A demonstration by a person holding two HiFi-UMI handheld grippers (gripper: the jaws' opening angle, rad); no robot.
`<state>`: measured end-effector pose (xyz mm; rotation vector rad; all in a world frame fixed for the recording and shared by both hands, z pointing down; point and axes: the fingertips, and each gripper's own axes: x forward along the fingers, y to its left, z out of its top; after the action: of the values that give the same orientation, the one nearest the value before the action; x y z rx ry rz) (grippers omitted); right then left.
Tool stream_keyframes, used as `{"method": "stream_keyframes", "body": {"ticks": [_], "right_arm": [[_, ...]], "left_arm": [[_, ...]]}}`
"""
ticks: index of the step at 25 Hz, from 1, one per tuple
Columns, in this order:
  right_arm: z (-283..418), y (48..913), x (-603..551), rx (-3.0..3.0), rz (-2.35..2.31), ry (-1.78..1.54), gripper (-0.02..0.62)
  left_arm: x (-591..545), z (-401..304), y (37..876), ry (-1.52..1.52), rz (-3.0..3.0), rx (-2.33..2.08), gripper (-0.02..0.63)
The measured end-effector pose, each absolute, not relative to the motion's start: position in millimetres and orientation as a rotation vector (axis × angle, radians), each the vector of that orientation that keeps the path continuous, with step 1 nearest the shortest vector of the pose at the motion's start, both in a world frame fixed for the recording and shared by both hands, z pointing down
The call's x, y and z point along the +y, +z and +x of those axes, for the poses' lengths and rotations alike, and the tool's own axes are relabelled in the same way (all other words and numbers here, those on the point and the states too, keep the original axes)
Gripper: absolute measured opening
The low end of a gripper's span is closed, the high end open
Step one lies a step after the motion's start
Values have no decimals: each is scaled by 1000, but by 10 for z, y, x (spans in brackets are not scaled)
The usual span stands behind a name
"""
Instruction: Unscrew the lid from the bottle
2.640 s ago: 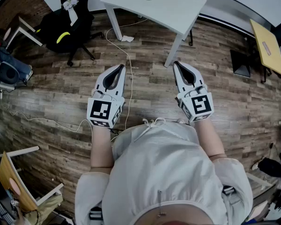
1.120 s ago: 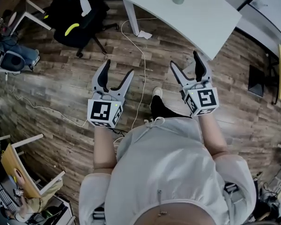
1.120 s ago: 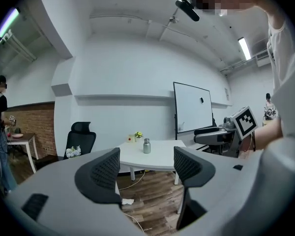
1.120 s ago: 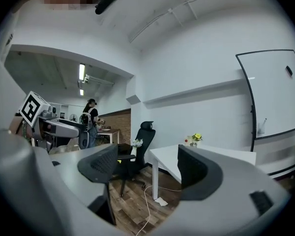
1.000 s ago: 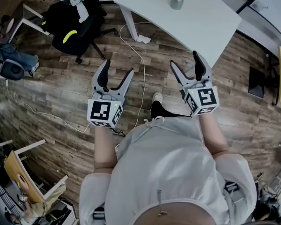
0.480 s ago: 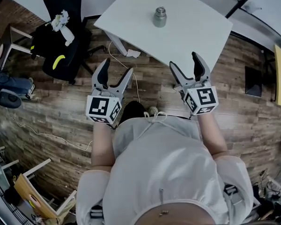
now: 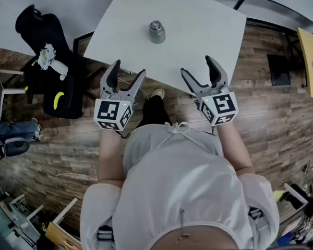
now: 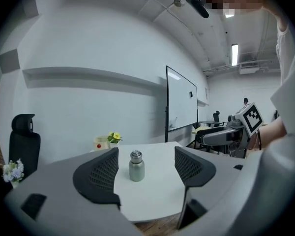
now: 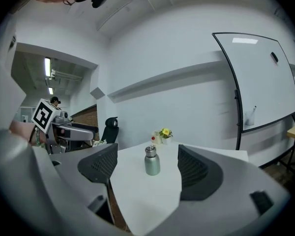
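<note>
A small metal bottle [image 7: 156, 32] with its silver lid on stands upright on the white table [image 7: 198, 30]. It also shows as a bottle [image 8: 136, 166] in the left gripper view and as a bottle [image 9: 152, 161] in the right gripper view, well ahead of the jaws. My left gripper [image 7: 124, 75] hangs open at the table's near edge, below and left of the bottle. My right gripper [image 7: 201, 70] is open too, over the near edge to the bottle's right. Neither holds anything. The other gripper shows as the right gripper [image 8: 236, 132] and the left gripper [image 9: 59, 127].
A black office chair [image 7: 47, 61] with a flower bunch [image 7: 48, 56] stands left of the table on the wood floor [image 7: 281, 113]. A small pot of yellow flowers [image 9: 164, 134] sits at the table's far edge. A whiteboard [image 9: 258, 82] stands beyond. A yellow table [image 7: 311, 56] is at right.
The person has walked up to the table: the bottle and table have come much nearer. Both grippers opened from shut and now reach the table's near edge.
</note>
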<state>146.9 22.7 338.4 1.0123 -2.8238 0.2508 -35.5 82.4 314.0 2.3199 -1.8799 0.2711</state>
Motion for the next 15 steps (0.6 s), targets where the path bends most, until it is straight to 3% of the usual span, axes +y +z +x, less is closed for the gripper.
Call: {"method": "stream_keyframes", "body": {"ticks": [7, 15], "right_arm": [[1138, 3632, -476, -2708, 1056, 334, 374], [601, 3964, -972, -2648, 990, 472, 370]], "left_arm": [[-136, -575, 3436, 272, 2450, -1633, 354], [-760, -609, 4192, 487, 2624, -1219, 356]]}}
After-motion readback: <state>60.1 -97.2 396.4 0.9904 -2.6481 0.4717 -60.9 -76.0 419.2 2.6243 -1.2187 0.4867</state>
